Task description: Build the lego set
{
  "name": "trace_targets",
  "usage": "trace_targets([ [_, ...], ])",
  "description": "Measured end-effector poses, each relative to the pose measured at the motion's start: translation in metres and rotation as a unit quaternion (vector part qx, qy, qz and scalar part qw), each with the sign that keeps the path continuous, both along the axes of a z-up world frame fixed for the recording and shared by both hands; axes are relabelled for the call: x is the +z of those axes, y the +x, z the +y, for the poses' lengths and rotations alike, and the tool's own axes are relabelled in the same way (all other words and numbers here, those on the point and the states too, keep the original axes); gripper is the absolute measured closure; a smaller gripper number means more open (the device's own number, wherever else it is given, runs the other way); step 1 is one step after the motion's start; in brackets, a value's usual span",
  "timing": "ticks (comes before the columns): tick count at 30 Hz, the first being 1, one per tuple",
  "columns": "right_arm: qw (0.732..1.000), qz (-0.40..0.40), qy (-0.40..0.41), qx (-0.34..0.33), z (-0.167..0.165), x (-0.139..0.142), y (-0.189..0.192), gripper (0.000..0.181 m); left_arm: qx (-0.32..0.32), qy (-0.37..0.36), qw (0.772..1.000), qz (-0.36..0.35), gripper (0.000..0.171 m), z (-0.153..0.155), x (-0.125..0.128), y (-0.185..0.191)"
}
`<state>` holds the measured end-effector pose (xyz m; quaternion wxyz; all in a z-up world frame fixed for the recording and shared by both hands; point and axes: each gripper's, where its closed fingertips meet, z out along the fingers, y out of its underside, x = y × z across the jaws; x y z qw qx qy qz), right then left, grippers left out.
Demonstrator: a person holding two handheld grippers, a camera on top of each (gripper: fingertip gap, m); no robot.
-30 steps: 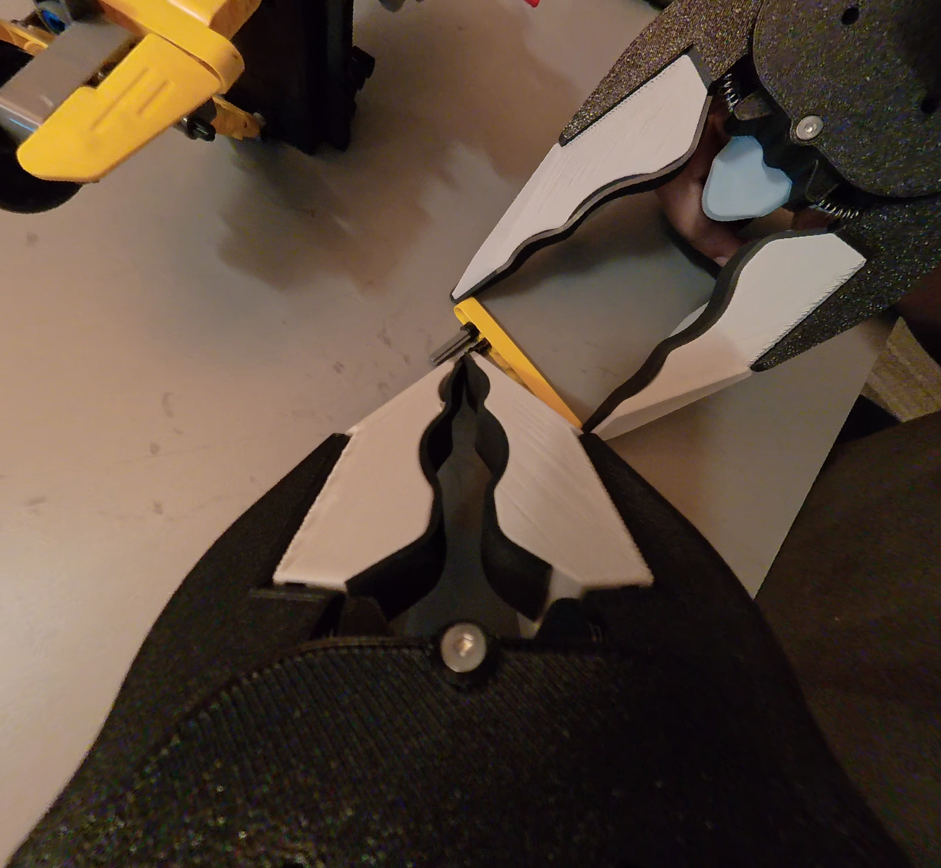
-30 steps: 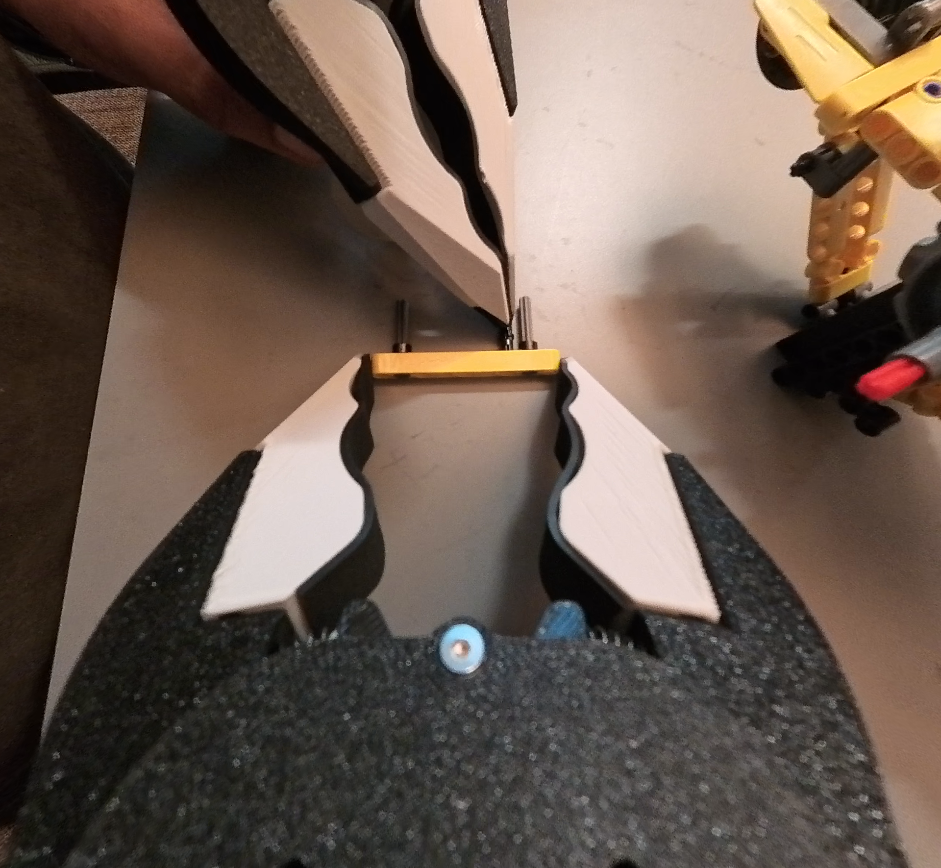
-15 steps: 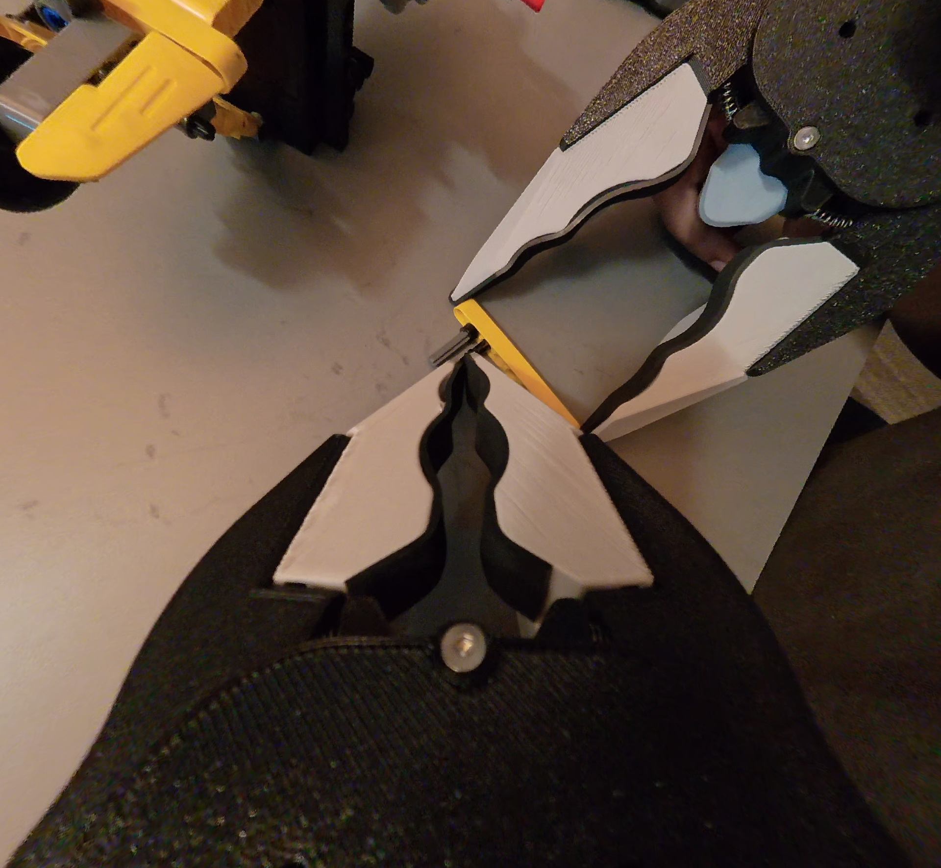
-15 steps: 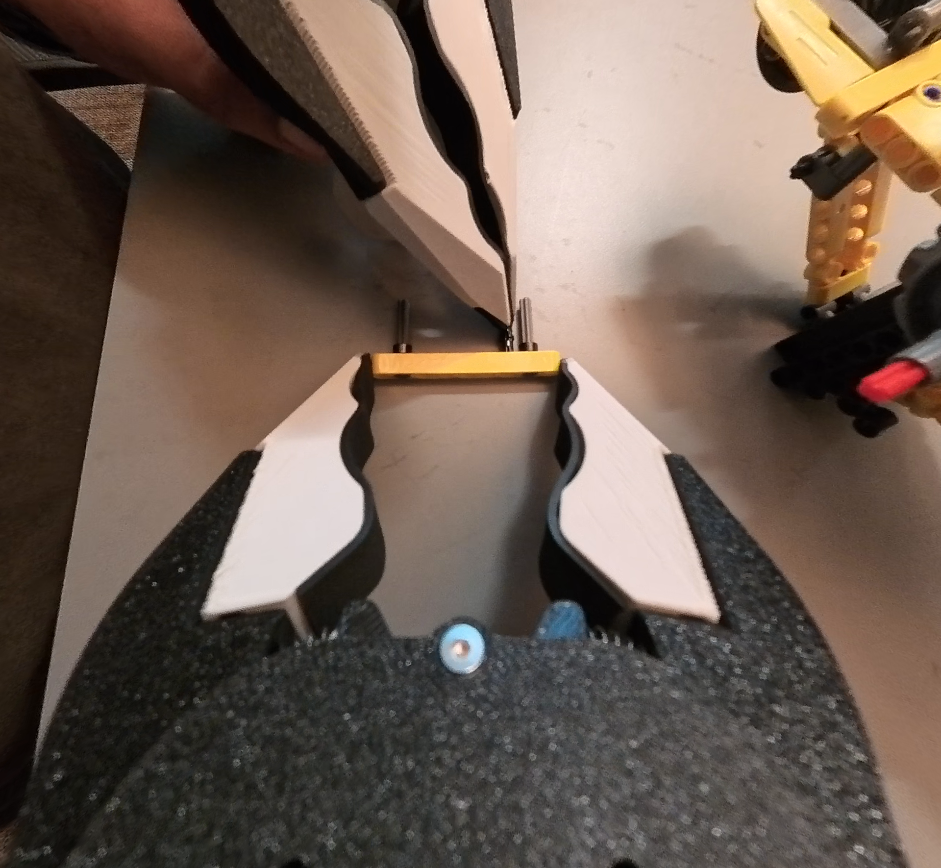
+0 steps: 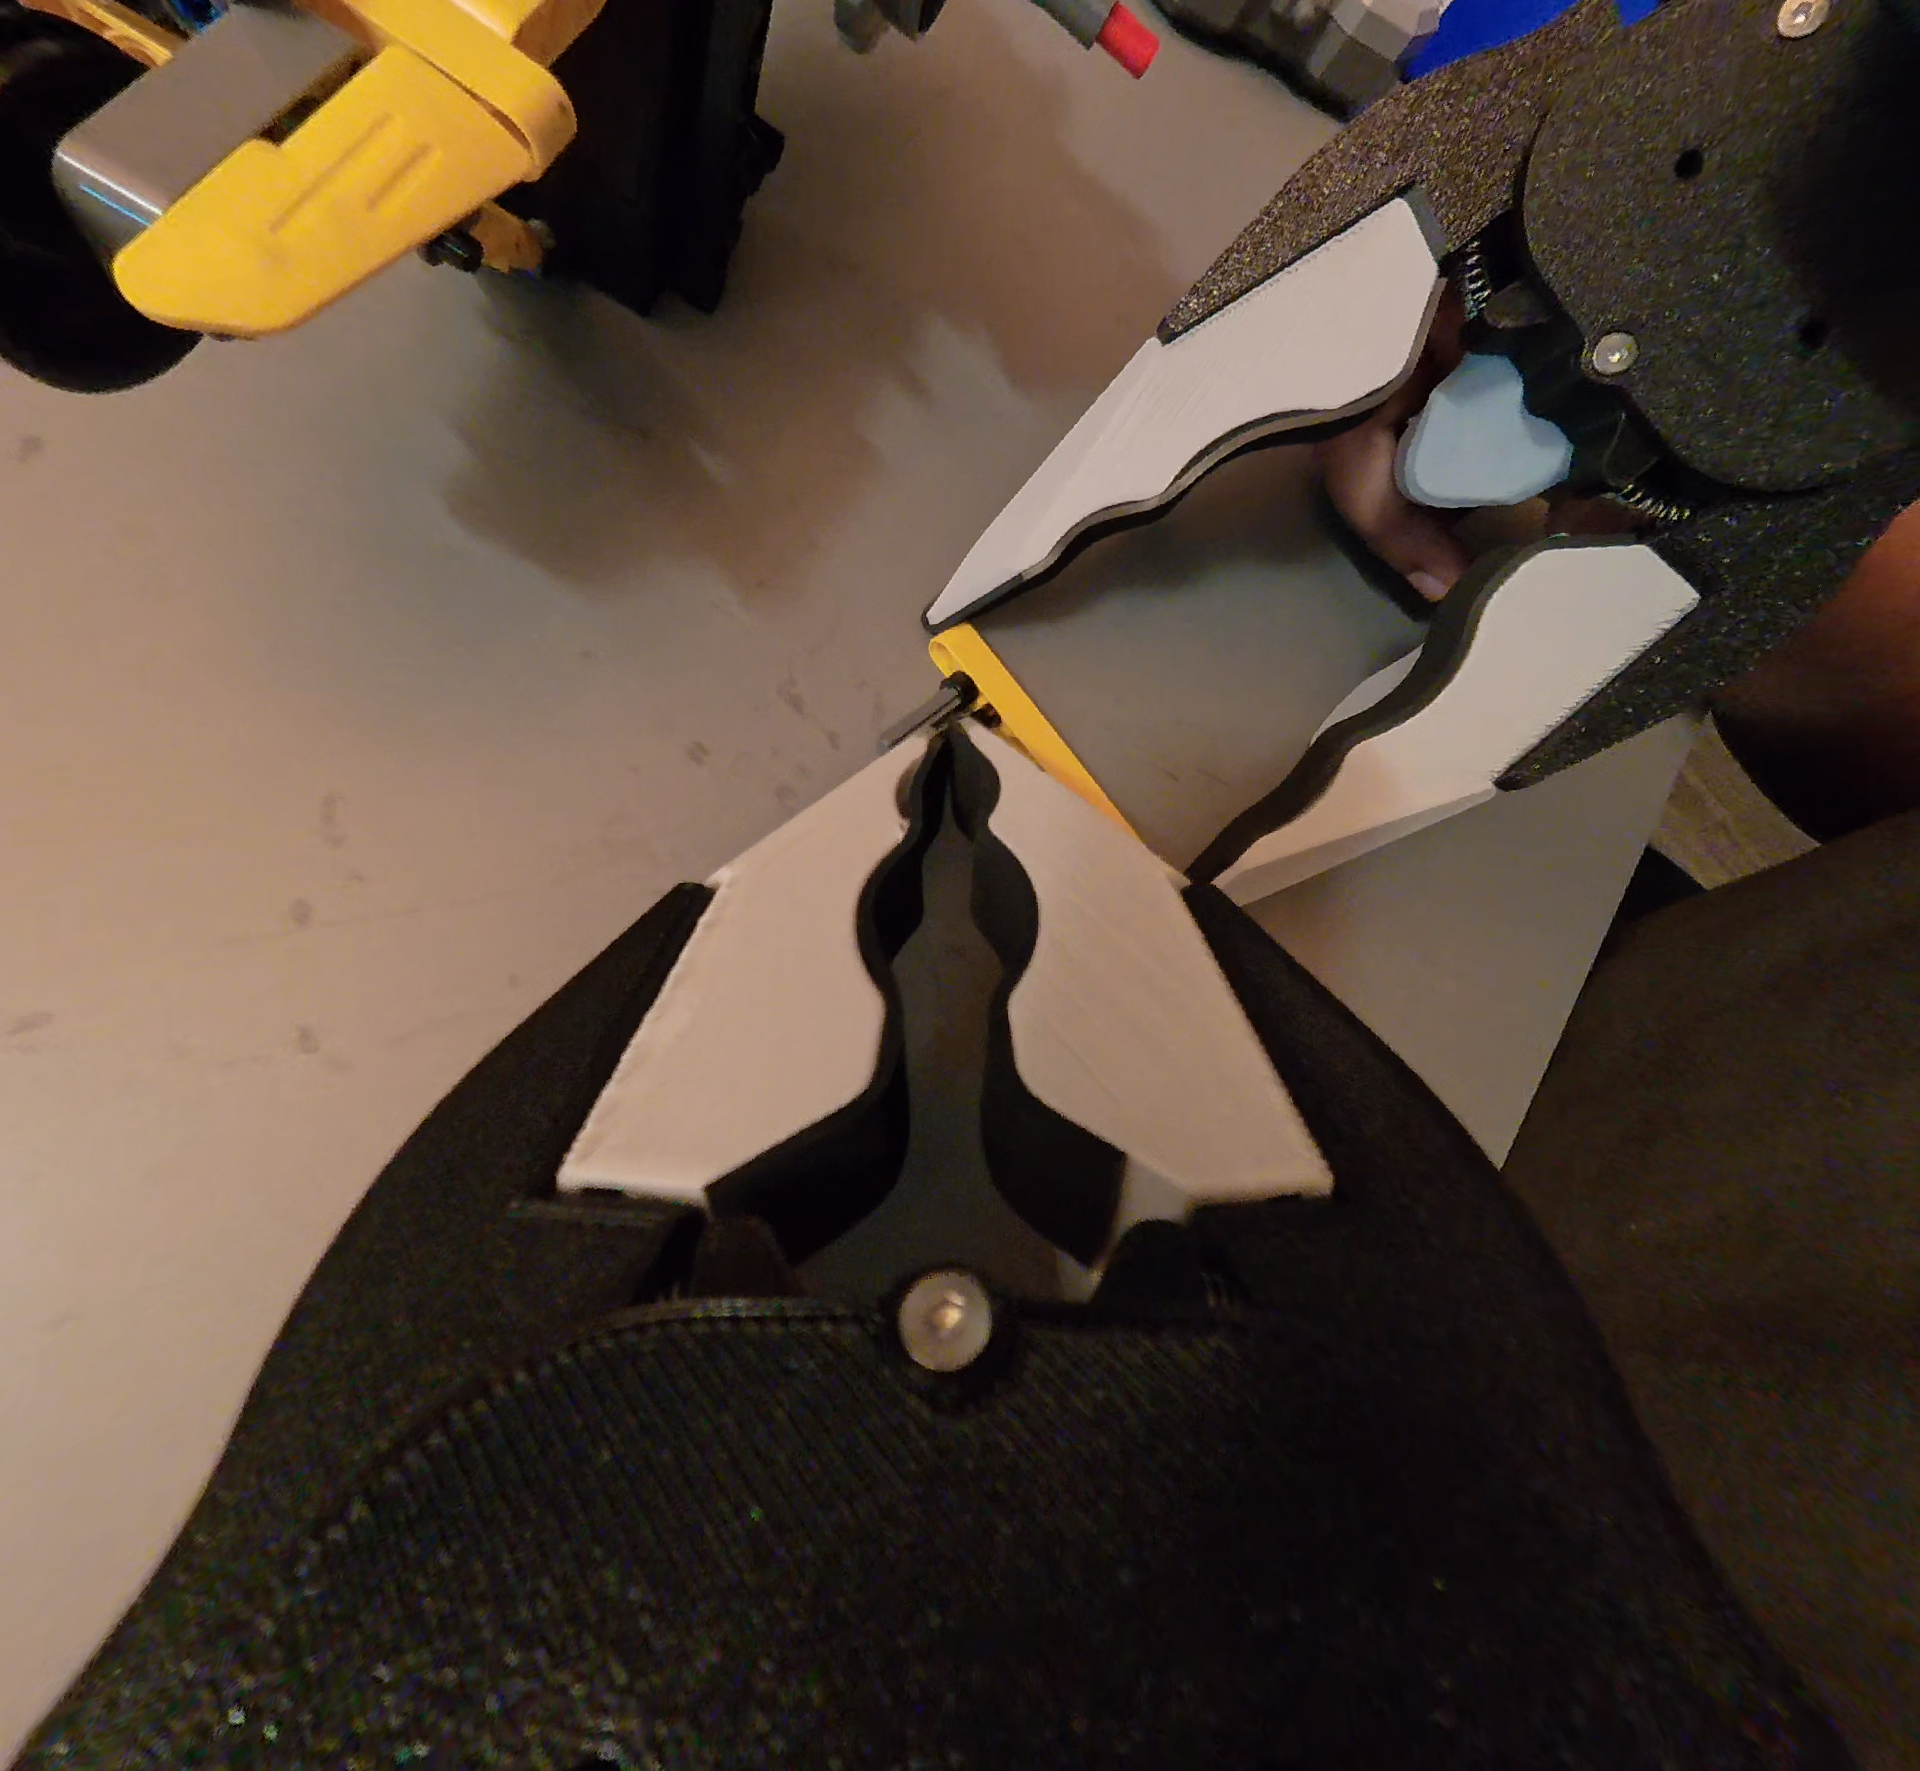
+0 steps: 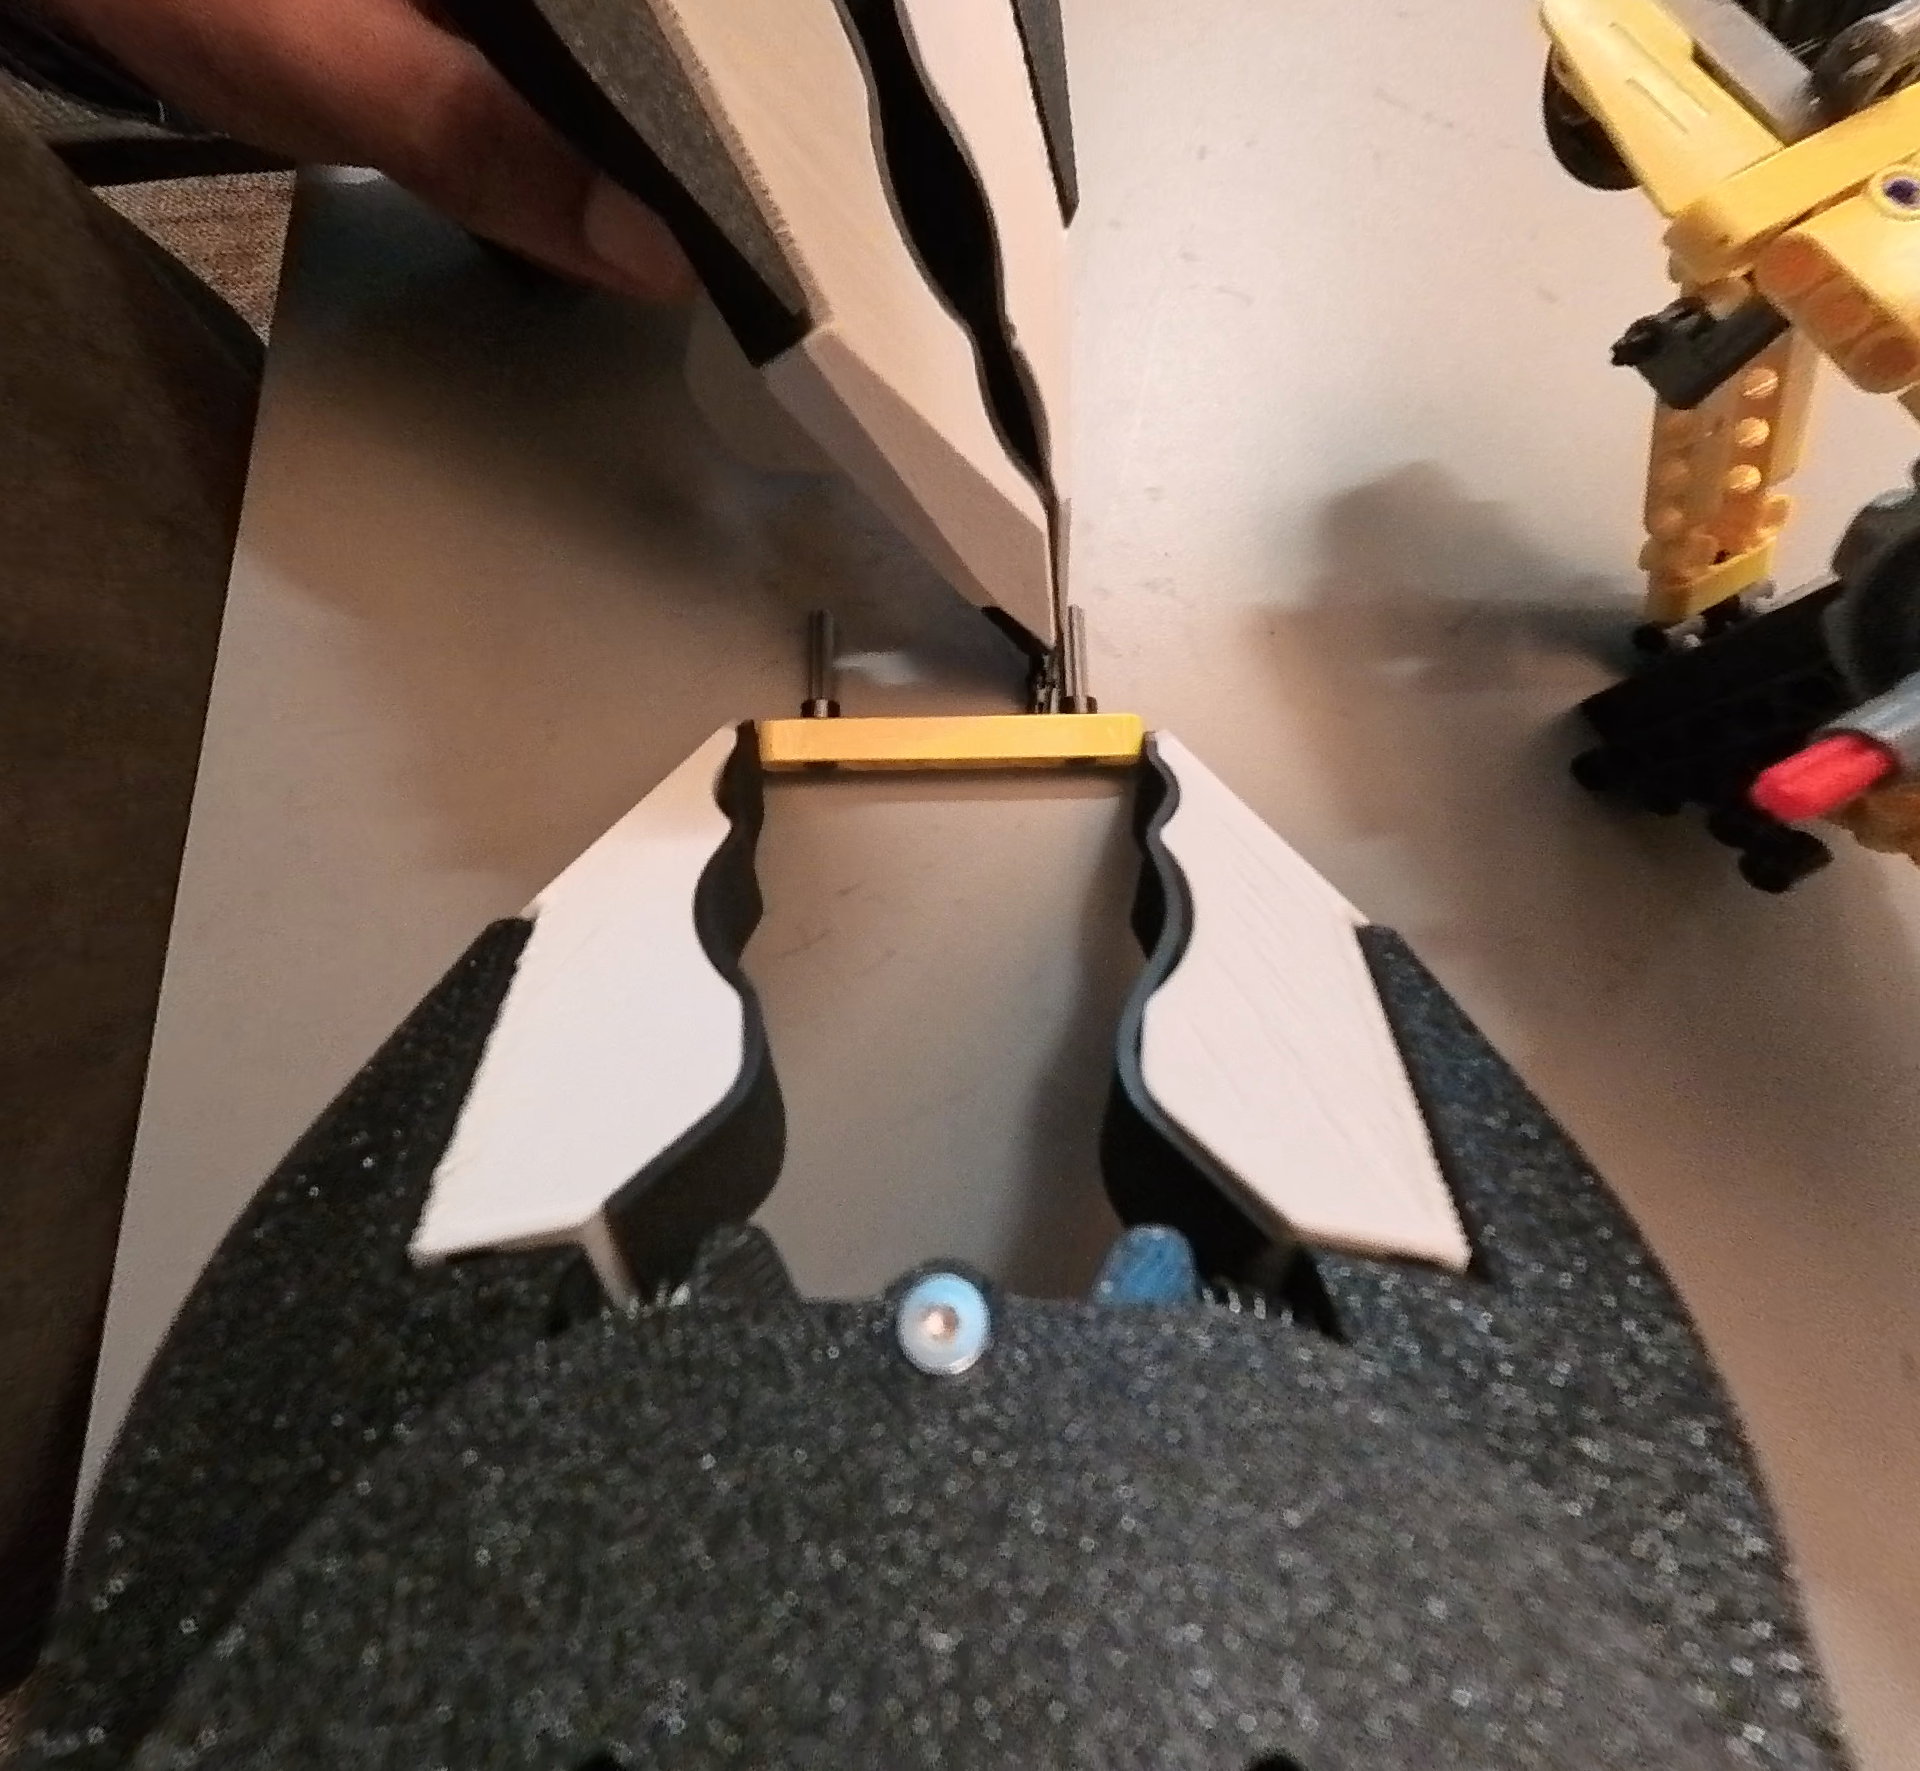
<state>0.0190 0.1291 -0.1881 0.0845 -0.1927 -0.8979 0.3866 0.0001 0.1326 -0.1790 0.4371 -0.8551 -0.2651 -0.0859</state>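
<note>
Yellow beam [image 6: 945,742]: clamped endwise by right gripper [image 6: 940,755] above the table [image 5: 312,786]. Dark pin [image 6: 1070,651] at beam's end: pinched between left gripper [image 5: 940,753] jaws.

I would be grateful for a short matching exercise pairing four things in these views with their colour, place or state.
Things:
1. right gripper
2. left gripper
3. yellow beam
4. yellow brick vehicle

States:
A. stands on the table, apart from both grippers
B. carries two dark pins
C. fingers wide, clamped on the beam's ends
D. fingers closed at a pin

Pairs: 1-C, 2-D, 3-B, 4-A
</note>
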Motion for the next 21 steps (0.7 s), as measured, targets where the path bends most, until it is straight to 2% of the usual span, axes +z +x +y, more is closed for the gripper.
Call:
trace_targets([
  [8, 1.000, 0.000, 0.000, -0.001, 0.000, 0.000, 0.000, 0.109, -0.005, -0.007, 1.000, -0.003, 0.171, 0.000, -0.002, 0.001],
  [14, 1.000, -0.001, -0.001, -0.001, 0.000, 0.000, 0.000, 0.109, -0.015, 0.028, 0.999, -0.009, 0.171, 0.002, 0.007, 0.004],
  [21, 1.000, 0.000, 0.000, -0.001, 0.000, 0.000, -0.001, 0.109, -0.012, 0.018, 1.000, 0.003, 0.171, 0.001, 0.006, 0.004],
])
